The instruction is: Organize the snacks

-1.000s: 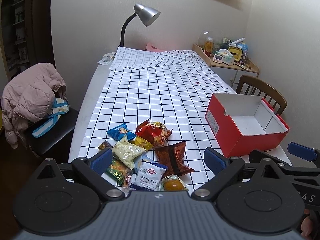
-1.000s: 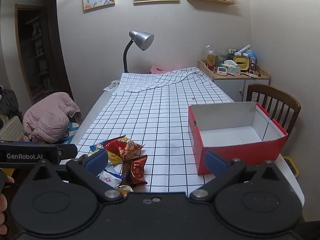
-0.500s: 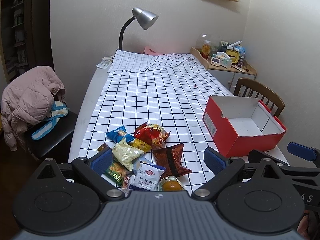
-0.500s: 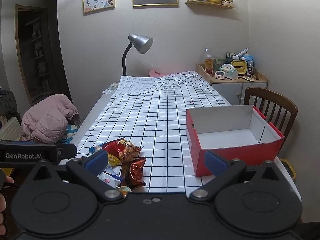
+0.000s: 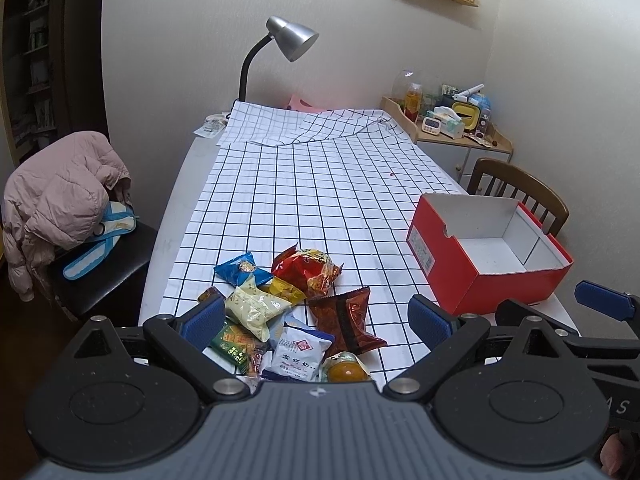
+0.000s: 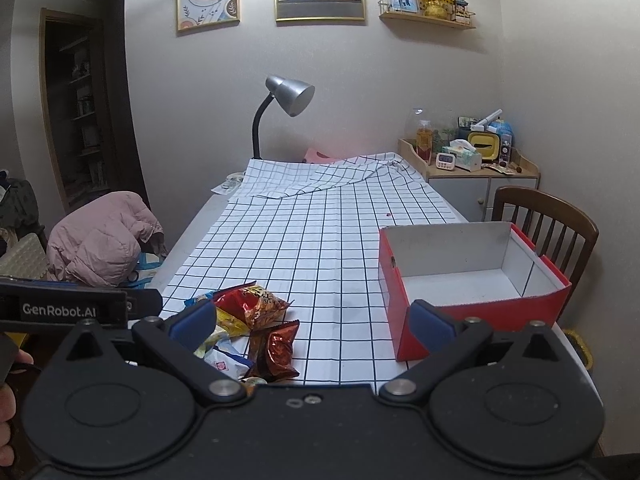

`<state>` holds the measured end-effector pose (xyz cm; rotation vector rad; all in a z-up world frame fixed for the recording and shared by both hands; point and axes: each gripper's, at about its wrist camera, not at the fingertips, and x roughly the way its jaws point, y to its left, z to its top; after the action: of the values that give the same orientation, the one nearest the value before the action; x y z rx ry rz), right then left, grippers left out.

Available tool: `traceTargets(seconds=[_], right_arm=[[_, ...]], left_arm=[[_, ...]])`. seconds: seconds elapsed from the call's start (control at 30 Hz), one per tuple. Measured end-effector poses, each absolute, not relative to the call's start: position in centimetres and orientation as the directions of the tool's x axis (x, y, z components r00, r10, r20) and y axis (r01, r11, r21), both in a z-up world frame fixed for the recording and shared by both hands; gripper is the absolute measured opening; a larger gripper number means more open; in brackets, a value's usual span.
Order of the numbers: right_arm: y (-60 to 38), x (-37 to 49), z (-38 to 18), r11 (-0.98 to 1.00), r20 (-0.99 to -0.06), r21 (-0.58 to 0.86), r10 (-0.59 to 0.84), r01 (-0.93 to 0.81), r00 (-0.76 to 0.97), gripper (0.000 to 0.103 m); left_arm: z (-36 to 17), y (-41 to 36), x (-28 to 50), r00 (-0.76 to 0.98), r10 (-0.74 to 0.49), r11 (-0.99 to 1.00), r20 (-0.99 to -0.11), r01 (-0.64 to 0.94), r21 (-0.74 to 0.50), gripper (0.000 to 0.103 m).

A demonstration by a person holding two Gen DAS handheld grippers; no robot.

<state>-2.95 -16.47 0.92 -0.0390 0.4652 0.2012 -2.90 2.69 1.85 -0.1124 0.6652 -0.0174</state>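
A heap of several snack packets lies at the near left of the checked tablecloth: a red bag [image 5: 306,270], a blue one [image 5: 240,271], a pale yellow one [image 5: 256,310], a dark brown one [image 5: 348,316], a white one [image 5: 298,354]. My left gripper [image 5: 316,318] hovers open above the heap, touching nothing. To the right stands an open red box [image 5: 472,276], white inside and empty. My right gripper [image 6: 312,320] is open between the heap [image 6: 256,328] and the red box [image 6: 400,292], also holding nothing.
A silver desk lamp [image 5: 288,40] stands at the table's far end, where the cloth [image 5: 320,184] is folded over. A wooden chair [image 6: 548,220] sits behind the box. A chair with a pink jacket [image 5: 60,192] is at the left. A cluttered side cabinet [image 6: 476,168] stands far right.
Both grippers have drawn back and risen a little, so the table and wall pictures show more. The snacks and the box have not moved. Both stay open.
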Motion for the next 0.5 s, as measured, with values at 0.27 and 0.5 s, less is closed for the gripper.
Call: traceTargets(seconds=[0.27,0.5], right_arm=[[-15.8,-2.3,0.5,0.975,-0.454,0.009,0.201,-0.222,0.868,0.103],[-15.1,-1.0,-0.1,0.969,-0.475,0.008,0.221,-0.246,0.852,0.102]], left_arm=[[1.5,3.5,-2.3,0.775,-0.046,0.993,-0.630,-0.031,-0.110,0.098],[0.5,4.3,-1.3,0.759,-0.050,0.991,-0.649,-0.042,-0.125,0.098]])
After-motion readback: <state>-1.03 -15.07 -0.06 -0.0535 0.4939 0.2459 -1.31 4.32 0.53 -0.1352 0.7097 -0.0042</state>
